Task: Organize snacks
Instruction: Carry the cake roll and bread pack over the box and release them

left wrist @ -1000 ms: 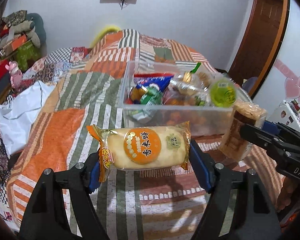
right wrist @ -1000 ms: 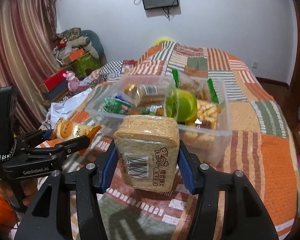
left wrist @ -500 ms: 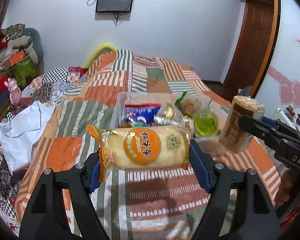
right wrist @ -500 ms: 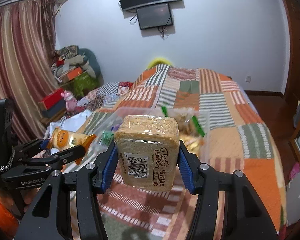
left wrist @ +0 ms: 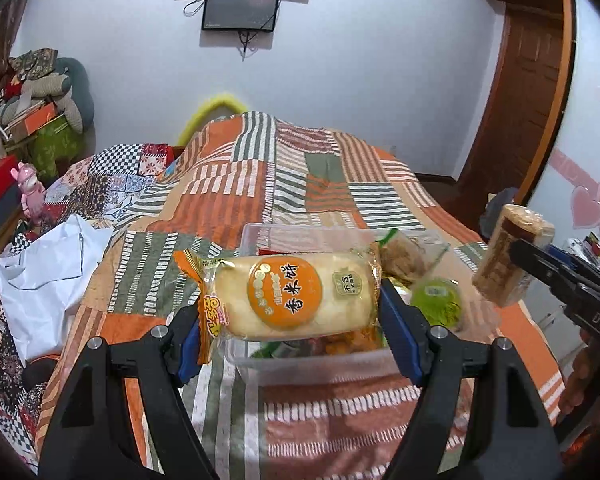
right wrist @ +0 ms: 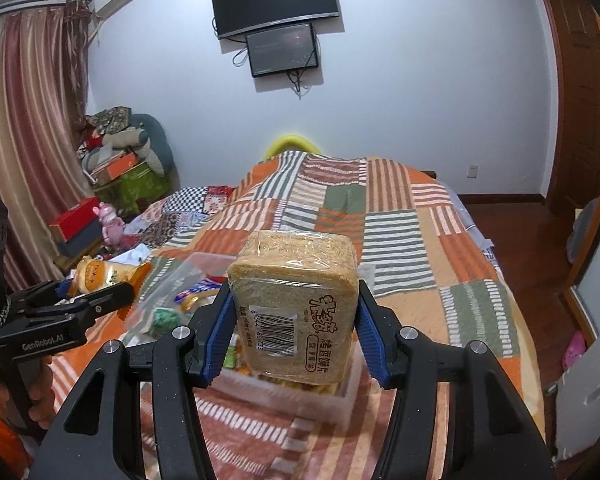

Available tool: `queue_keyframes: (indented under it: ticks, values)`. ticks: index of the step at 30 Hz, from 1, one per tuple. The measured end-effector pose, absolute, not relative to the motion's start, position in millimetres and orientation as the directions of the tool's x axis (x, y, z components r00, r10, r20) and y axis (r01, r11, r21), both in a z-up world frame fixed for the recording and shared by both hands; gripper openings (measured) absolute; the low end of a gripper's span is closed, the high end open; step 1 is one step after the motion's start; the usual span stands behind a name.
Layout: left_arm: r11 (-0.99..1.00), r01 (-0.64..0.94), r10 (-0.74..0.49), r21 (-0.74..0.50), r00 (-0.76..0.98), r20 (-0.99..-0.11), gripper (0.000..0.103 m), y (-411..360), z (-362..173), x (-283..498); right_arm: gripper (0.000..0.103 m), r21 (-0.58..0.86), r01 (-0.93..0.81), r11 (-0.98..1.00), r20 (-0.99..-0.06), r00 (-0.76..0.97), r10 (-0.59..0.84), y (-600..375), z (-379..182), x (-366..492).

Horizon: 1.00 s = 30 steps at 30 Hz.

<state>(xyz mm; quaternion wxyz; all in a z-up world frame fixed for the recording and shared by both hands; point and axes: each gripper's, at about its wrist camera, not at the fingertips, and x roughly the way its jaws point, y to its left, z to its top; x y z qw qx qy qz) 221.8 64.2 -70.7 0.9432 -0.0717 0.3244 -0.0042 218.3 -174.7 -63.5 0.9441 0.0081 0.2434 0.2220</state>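
The left gripper (left wrist: 290,330) is clamped end to end on a rice cracker packet (left wrist: 290,294); the right gripper (right wrist: 294,334) squeezes a wrapped toast-slice pack (right wrist: 296,312) by its sides. Both hang above the clear snack box (left wrist: 312,370) on the patchwork quilt (left wrist: 236,196), the toast at three o'clock of the cracker. Both look light and brittle, with slippery film: grip gently across the flat sides.

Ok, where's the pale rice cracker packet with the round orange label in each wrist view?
Left wrist: the rice cracker packet sits centre frame, clamped crosswise in the left gripper.
Right wrist: small at the left edge, above the other gripper's black fingers.
Shared landmark: the clear plastic snack box on the striped patchwork quilt, also low centre in the right wrist view.
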Motion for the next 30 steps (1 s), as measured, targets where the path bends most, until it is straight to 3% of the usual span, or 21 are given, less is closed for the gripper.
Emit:
queue_keyframes:
  ticks: [8, 30]
  values:
    - [0.99, -0.067, -0.029, -0.123, 0.764, -0.644, 0.075, 69, -85, 255, 0.052, 0.07, -0.393, 0.917, -0.482, 0.791, 0.376, -173, -71, 237]
    - [0.967, -0.074, -0.122, -0.242, 0.704, -0.699, 0.078, 71, -119, 305, 0.053, 0.014, -0.443, 0.896, -0.571, 0.732, 0.372, -152, -93, 268]
